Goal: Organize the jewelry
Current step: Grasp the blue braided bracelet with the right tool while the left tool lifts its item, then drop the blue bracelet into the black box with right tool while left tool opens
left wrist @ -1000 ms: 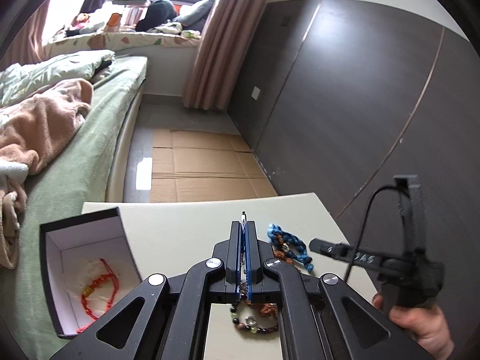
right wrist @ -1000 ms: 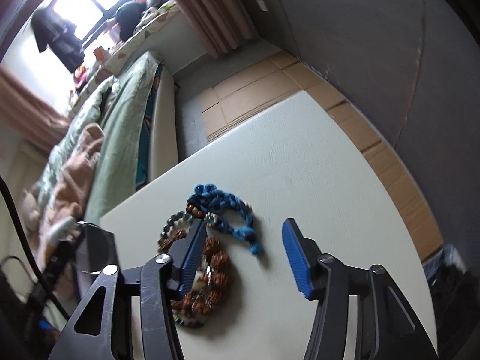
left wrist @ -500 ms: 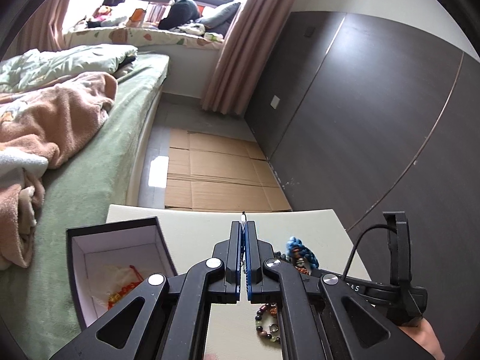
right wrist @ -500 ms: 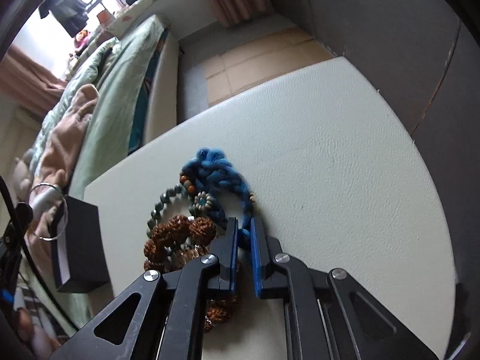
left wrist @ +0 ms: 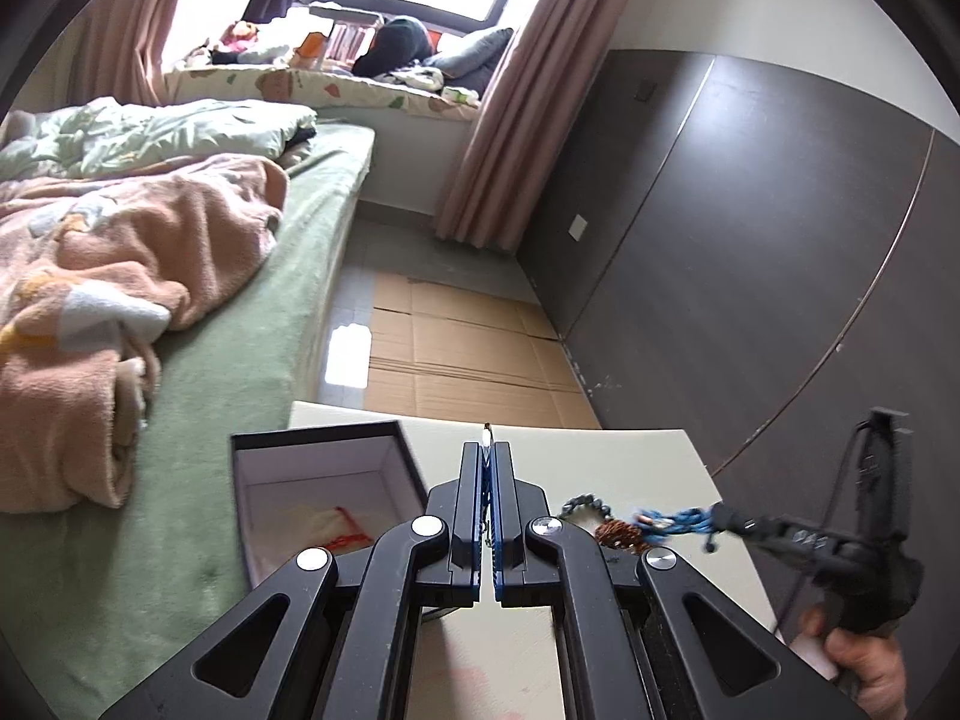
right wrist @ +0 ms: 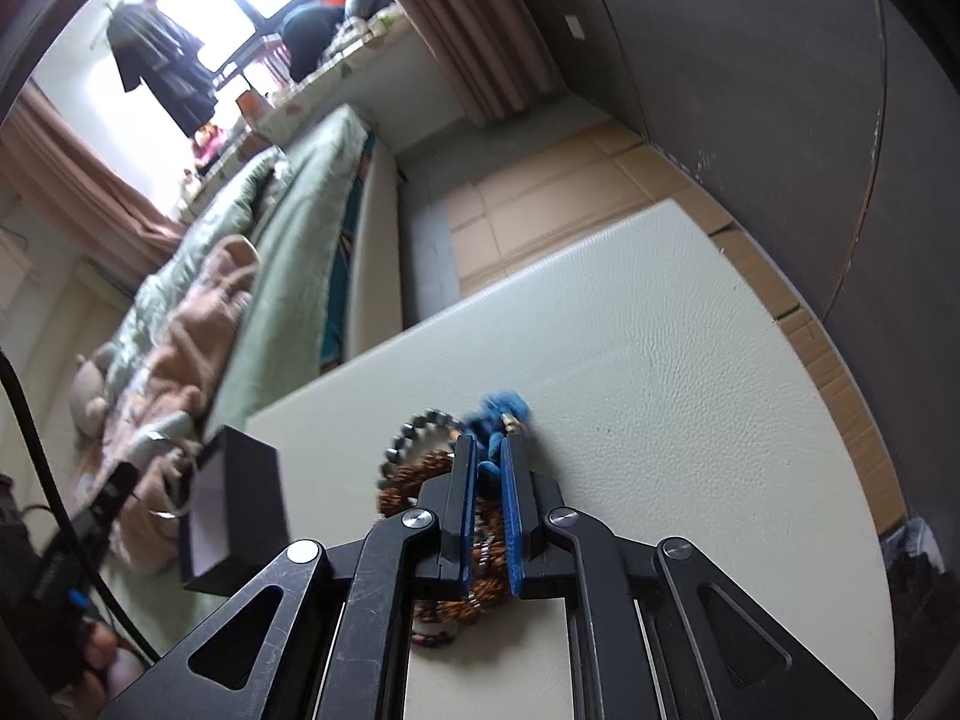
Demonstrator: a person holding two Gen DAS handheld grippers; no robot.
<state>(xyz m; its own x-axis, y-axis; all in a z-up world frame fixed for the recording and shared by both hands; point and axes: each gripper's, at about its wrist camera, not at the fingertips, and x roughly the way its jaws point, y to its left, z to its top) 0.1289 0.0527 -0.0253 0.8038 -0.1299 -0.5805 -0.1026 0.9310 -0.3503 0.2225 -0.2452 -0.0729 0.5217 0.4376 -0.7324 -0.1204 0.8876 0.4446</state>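
My right gripper (right wrist: 487, 450) is shut on a blue braided bracelet (right wrist: 498, 414), which also shows in the left wrist view (left wrist: 678, 520), held at the pile of jewelry. A grey bead bracelet (right wrist: 414, 426) and a brown seed bracelet (right wrist: 414, 474) lie under it on the cream table (right wrist: 660, 372). My left gripper (left wrist: 486, 450) is shut on a thin silver ring (right wrist: 171, 480), beside the open black box (left wrist: 318, 480). The box holds a red cord bracelet (left wrist: 345, 534) on white padding.
The bed with a green sheet (left wrist: 240, 360) and a peach blanket (left wrist: 120, 276) lies left of the table. A dark wall panel (left wrist: 750, 240) stands to the right. Cardboard (left wrist: 468, 360) covers the floor beyond the table's far edge.
My right gripper has closed on the blue bracelet and pulled it from the pile. My left gripper has moved right and closer to the box, still shut.
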